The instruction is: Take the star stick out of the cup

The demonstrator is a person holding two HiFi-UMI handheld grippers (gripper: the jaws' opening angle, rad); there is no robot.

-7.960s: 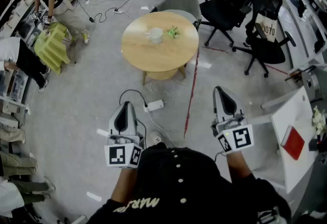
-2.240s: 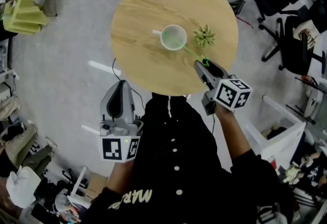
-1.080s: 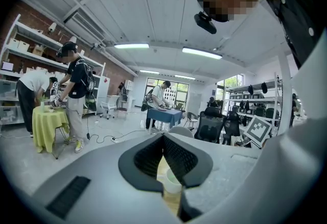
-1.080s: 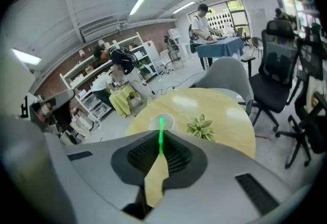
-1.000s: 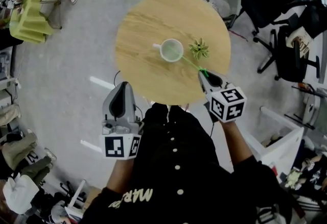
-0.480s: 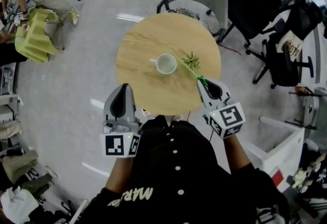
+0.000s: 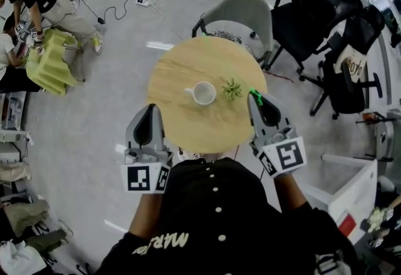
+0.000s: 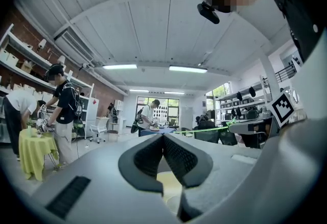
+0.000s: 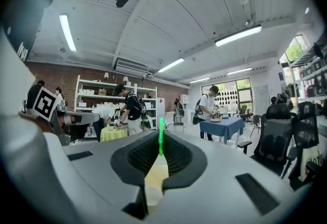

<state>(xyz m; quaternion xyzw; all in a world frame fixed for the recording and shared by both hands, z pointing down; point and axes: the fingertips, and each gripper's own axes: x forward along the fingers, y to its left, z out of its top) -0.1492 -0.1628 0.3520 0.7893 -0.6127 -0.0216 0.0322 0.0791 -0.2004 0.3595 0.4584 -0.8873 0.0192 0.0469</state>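
Star stick (image 7: pixel 232 88) looks clear of the cup (image 7: pixel 203 93) on the desk (image 7: pixel 178 73), its green stem clamped in the right tool (image 7: pixel 257 98), while the left tool (image 7: pixel 150 109) is closed on nothing, so the task looks basically done.

The person wears a black shirt (image 7: pixel 241 230) with a row of small pale buttons (image 7: pixel 215 189) and yellowish letters (image 7: pixel 164 241). The left gripper (image 7: pixel 150 111) and right gripper (image 7: pixel 257 97) are grey with black bumpy pads (image 8: pixel 179 155). Behind each sits a white cube (image 7: pixel 145 178) with black squares.
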